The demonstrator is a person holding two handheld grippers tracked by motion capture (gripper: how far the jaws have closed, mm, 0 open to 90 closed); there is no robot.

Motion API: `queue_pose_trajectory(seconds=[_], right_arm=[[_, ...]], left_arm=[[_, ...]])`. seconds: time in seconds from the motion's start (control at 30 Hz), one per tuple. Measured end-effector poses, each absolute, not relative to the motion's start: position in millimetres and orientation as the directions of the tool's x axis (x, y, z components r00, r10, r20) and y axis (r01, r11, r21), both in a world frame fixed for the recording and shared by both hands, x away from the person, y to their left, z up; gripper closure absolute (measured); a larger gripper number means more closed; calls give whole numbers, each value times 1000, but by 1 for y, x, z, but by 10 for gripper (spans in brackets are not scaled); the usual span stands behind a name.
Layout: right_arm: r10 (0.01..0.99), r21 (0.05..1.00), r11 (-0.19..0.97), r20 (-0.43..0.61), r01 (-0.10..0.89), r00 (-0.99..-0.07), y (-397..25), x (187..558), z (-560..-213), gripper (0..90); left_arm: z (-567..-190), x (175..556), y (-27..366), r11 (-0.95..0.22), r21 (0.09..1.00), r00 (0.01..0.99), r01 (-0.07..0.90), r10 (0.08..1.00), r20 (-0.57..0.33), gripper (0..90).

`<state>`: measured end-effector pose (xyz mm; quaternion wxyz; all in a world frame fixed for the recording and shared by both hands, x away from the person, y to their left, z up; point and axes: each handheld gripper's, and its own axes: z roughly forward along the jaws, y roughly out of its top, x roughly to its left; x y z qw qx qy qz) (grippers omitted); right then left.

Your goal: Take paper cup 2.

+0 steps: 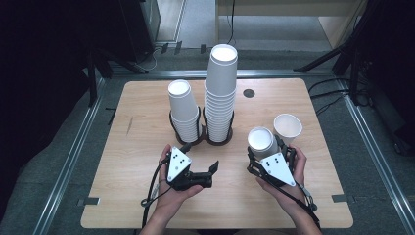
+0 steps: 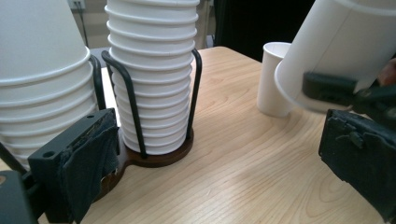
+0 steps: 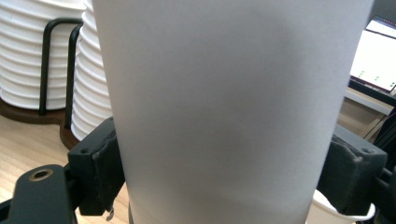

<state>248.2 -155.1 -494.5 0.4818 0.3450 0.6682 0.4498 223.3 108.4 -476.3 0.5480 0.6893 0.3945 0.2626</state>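
Two stacks of upside-down white paper cups stand in a black wire holder at mid table: a short stack and a tall stack. My right gripper is shut on a single paper cup, held mouth down and tilted. In the right gripper view this cup sits between both pads. My left gripper is open in front of the holder, nothing between its jaws. The left gripper view has the tall stack, the short stack and the held cup.
One upright paper cup stands on the wooden table just behind my right gripper, also visible as the upright cup in the left gripper view. A dark round hole marks the table's far side. Metal rails run along the floor.
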Motion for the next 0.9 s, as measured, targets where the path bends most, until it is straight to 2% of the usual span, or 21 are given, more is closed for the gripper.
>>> queue_pose_trajectory(seconds=[0.3, 0.53, 0.9], right_arm=[[842, 888, 459, -438, -6, -317, -138, 245, -511, 148], [820, 872, 489, -461, -1, -339, -131, 241, -515, 149], [727, 807, 577, -577, -125, -372, -122, 232, -517, 155]], left_arm=[[-477, 221, 101, -108, 960, 576, 257, 815, -63, 0], [-476, 218, 97, -130, 958, 601, 256, 798, -52, 0], [-478, 215, 86, -180, 950, 660, 254, 751, -34, 0]])
